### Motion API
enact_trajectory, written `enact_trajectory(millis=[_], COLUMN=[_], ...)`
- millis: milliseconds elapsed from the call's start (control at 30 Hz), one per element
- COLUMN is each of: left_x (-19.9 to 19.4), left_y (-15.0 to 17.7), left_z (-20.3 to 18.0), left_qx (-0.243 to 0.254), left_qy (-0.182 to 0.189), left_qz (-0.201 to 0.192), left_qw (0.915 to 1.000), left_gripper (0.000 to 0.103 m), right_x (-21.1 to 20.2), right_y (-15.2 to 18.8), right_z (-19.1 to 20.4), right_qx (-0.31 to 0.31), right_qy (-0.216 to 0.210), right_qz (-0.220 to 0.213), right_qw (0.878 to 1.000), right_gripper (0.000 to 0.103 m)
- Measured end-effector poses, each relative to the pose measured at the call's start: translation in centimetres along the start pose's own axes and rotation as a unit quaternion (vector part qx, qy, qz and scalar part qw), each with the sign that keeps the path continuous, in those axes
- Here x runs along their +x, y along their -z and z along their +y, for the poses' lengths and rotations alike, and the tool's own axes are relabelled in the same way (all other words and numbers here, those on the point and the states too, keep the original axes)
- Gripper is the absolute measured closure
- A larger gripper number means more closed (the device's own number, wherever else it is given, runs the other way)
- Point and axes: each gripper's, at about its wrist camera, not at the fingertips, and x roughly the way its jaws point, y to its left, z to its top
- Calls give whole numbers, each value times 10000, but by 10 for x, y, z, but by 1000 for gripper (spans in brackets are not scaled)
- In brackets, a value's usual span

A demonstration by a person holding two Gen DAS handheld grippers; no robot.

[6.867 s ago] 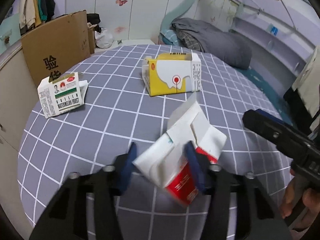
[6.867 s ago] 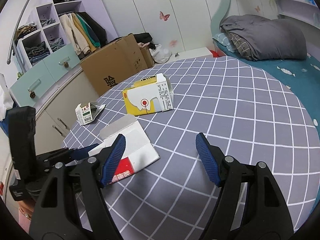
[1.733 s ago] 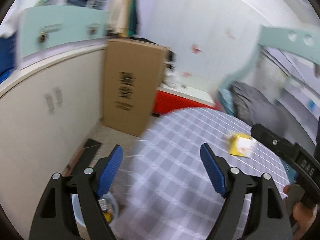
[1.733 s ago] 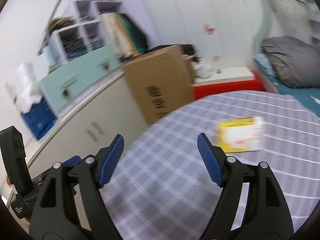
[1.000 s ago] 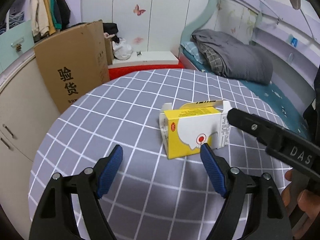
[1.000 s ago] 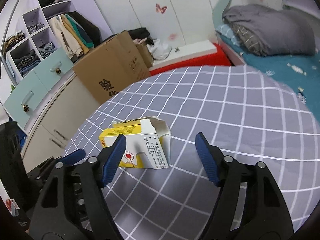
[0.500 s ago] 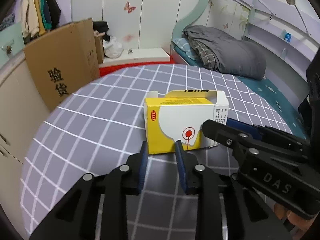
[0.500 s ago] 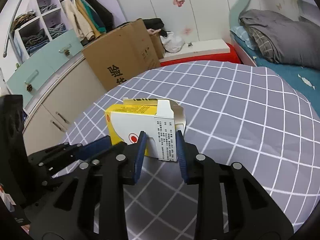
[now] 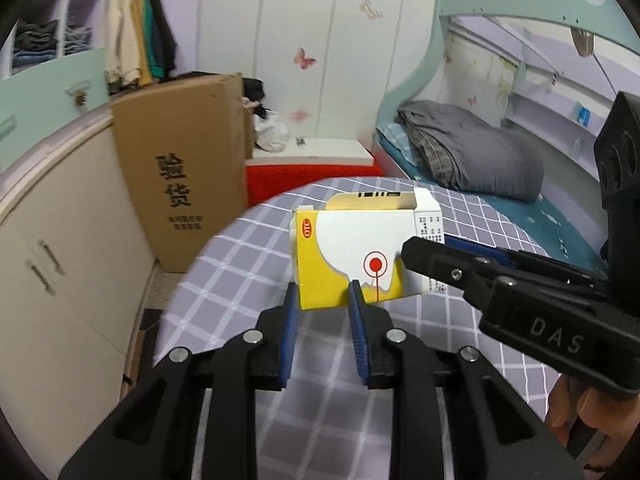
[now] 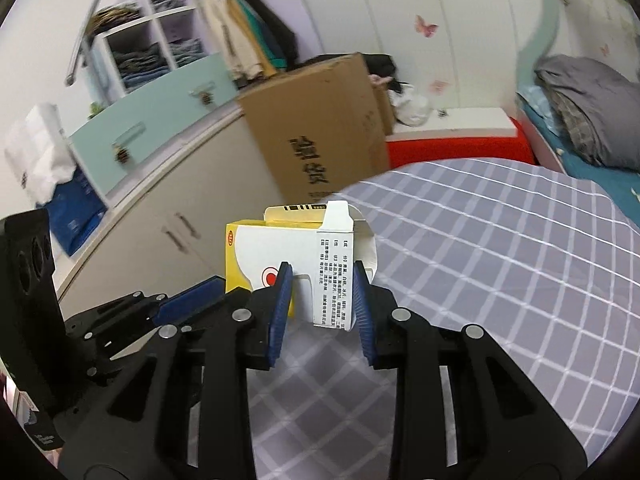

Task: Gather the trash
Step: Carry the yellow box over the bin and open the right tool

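Note:
A yellow and white carton (image 9: 360, 252) with an open top is held up above the grey checked table (image 9: 248, 248). My left gripper (image 9: 322, 300) is shut on its lower left part. My right gripper (image 10: 322, 280) is shut on its right end, the white panel with small print (image 10: 336, 276). The carton also shows in the right wrist view (image 10: 272, 252), and the right gripper's black body crosses the left wrist view (image 9: 520, 292).
A tall brown cardboard box (image 9: 180, 176) stands on the floor beyond the table's far left edge, beside white cabinets (image 9: 60, 264). A bed with a grey quilt (image 9: 468, 160) lies at the right. A red and white bench (image 9: 312, 164) stands behind the table.
Both grippers have lifted the carton off the table and swung it left, toward the table edge and the cabinets. Both stay shut on it.

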Motion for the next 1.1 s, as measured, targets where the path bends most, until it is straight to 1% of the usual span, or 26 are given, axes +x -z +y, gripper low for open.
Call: enact_trajectory(millis=[133,300,333,500,567,767,967,1100], left_x=[-39,-77,-87,-118,-126,-134,-125,-112], left_y=[15,35,41,66,77,112,142,161], left_z=[37,84,97,148,166,212,244,261], left_qx=[-199,-468,-537,-882,-1025,-1360,-1643,-1833], left_qy=[-215,-429,-519,-798,-871,-1032,-1096,-1039], left_qz=[-181,-315,-349,-417,-401,-259,-40,157], left_qw=[9994,9975,9966,9920,9901,9850,9803,9774], left_gripper=[79,79,79,79,79,79,79,79], right_x=[5,22,26,50,59,92,125,145], right_y=[6,17,20,38,45,68,89,101], right_z=[46,104,118,172,187,225,239,240], right_qx=[-235,-504,-566,-829,-894,-1049,-1090,-1081], right_qy=[-213,-511,-581,-882,-964,-1159,-1158,-1120], right_qz=[40,197,226,462,553,896,1224,1437], right_qw=[9995,9972,9965,9916,9898,9836,9797,9773], right_gripper=[73,73,73,73,73,73,73,72])
